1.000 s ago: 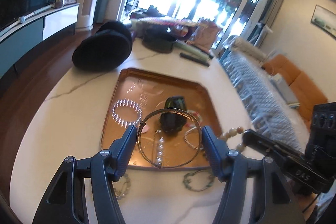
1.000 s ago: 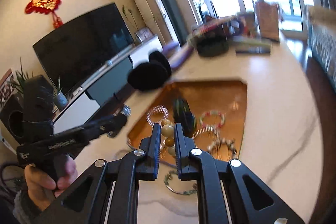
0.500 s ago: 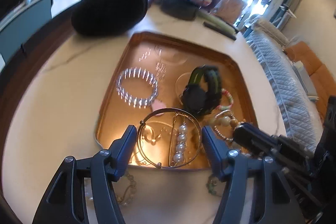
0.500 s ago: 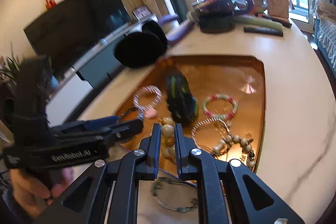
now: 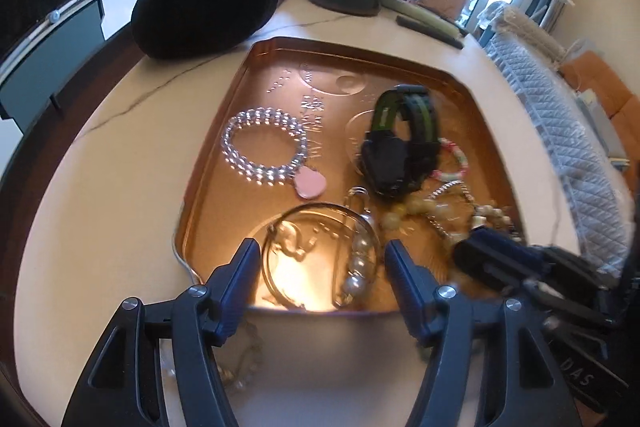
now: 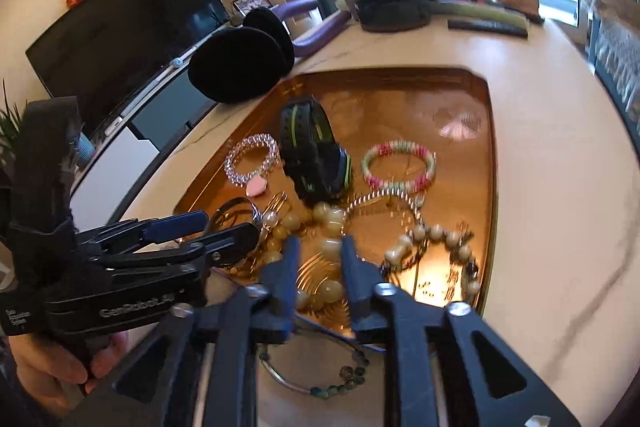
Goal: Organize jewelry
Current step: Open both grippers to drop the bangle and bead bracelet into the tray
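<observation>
A copper tray (image 5: 208,163) (image 6: 486,155) on the marble table holds jewelry: a clear bead bracelet (image 5: 262,151) with a pink charm, a black and green watch (image 5: 400,147) (image 6: 312,151), a pink and green bracelet (image 6: 398,165), and pearl and chain pieces. My left gripper (image 5: 320,259) has its fingers spread around a thin metal bangle (image 5: 320,251) low over the tray's near end. My right gripper (image 6: 318,253) is open over the yellow bead bracelet (image 6: 328,219), which lies in the tray.
Black earmuffs (image 5: 204,3) sit beyond the tray's far left corner. Bags and a remote (image 5: 430,27) crowd the far end of the table. A green bead bracelet (image 6: 320,379) lies on the table just outside the tray's near edge.
Both grippers have come down lower over the tray. My right gripper has opened and the yellow bead bracelet now lies in the tray. The bangle stays between my left fingers.
</observation>
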Demonstrator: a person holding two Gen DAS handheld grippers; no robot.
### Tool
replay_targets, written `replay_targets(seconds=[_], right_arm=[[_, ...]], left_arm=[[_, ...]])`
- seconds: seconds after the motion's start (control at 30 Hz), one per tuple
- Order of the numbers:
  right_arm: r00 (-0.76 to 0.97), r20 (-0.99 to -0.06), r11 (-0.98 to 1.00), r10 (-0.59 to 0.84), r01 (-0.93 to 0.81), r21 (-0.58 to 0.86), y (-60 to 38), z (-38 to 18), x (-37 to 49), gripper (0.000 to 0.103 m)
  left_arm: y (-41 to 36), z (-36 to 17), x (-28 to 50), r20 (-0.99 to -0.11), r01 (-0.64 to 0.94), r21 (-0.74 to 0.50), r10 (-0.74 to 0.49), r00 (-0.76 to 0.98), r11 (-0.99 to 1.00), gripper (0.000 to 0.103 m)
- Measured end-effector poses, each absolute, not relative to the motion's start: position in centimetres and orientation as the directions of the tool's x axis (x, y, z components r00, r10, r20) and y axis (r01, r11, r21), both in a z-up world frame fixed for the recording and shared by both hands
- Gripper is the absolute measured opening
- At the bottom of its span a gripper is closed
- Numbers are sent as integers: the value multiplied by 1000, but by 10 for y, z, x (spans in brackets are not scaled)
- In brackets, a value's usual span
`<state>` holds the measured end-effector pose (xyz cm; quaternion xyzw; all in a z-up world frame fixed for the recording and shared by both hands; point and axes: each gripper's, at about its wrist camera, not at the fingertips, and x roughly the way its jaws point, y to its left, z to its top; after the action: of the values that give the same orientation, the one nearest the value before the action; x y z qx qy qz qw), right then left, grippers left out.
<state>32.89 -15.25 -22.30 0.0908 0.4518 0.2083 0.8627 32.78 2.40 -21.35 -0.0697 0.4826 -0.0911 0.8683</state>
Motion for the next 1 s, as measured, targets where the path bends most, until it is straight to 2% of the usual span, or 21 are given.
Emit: replay_targets(seconds=[0.03,0.1,0.2,0.37,0.6,0.8,0.87,1.0], right_arm=[[507,-739,896,444,-270,353,-156,-222,329,36],[517,-727,892,451,-267,364,-163,-215,325,36],[547,-705,892,452,-276,358,-172,-198,315,37],[605,-677,908,420,-275,317,-181,-180,301,49],[634,-649,907,421,-267,327,-179,-166,288,51],[685,-594,906,423,-293,306,-172,-140,269,70],[693,-599,916,401,-298,267,-168,-136,265,80],[682,-610,915,404,-302,268,-166,-137,261,82]], left_arm=[[26,-209,323,-815,93,-221,-237,528,971,72],[32,-197,312,-786,98,-230,-244,568,968,80],[50,-179,300,-749,86,-252,-250,614,964,82],[94,-157,286,-701,3,-324,-242,670,946,92],[146,-147,265,-683,-81,-382,-222,696,921,92],[151,-136,245,-666,-89,-324,-160,728,942,92],[149,-132,237,-653,-107,-290,-115,749,951,92],[139,-120,224,-614,-112,-157,-7,789,981,92]])
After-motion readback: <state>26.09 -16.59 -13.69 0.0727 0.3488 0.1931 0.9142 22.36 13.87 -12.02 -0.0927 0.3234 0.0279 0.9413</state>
